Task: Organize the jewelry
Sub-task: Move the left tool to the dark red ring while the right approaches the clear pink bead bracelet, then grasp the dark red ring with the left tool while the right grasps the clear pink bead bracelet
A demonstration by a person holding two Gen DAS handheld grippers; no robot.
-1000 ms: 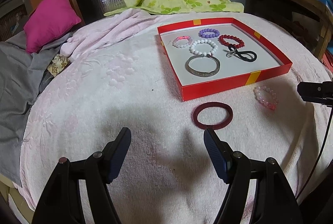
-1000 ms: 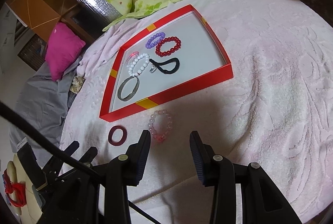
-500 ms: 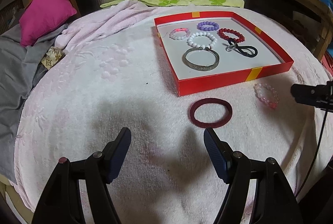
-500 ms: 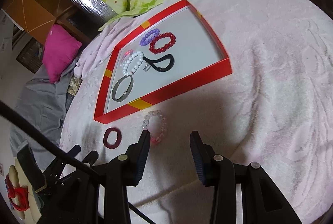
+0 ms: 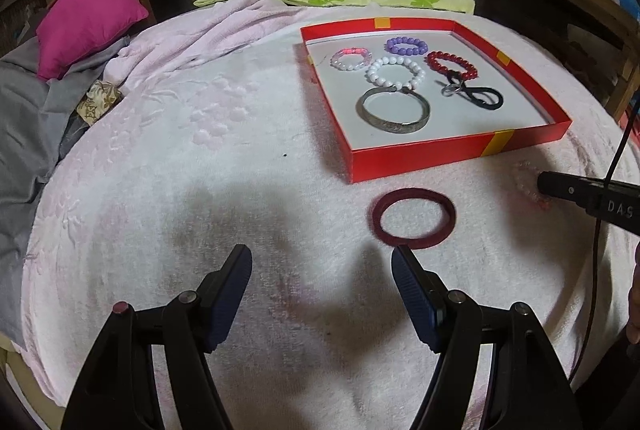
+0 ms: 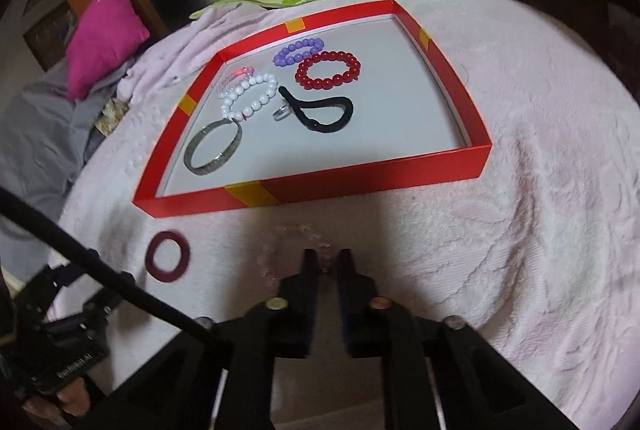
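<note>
Your right gripper has just snapped nearly shut; half a second ago its jaws stood apart above the pale pink translucent bead bracelet, and now the narrow tips pinch that bracelet's near edge against the fluffy pale pink blanket. The bracelet is blurred, so the grip looks made but you cannot be fully sure how firmly it sits. It lies just in front of the shallow red cardboard tray, still outside it.

Your left gripper has barely moved and hangs wide, holding nothing, with the dark maroon flat ring bangle just beyond its right finger, also outside the tray.

Inside the tray already rest a purple bead bracelet, a red bead bracelet, a white bead bracelet, a silver metal bangle and a black cord loop.

This likely means the pink bracelet is ready to be lifted over the tray's near wall, leaving the maroon bangle as the last loose piece.
</note>
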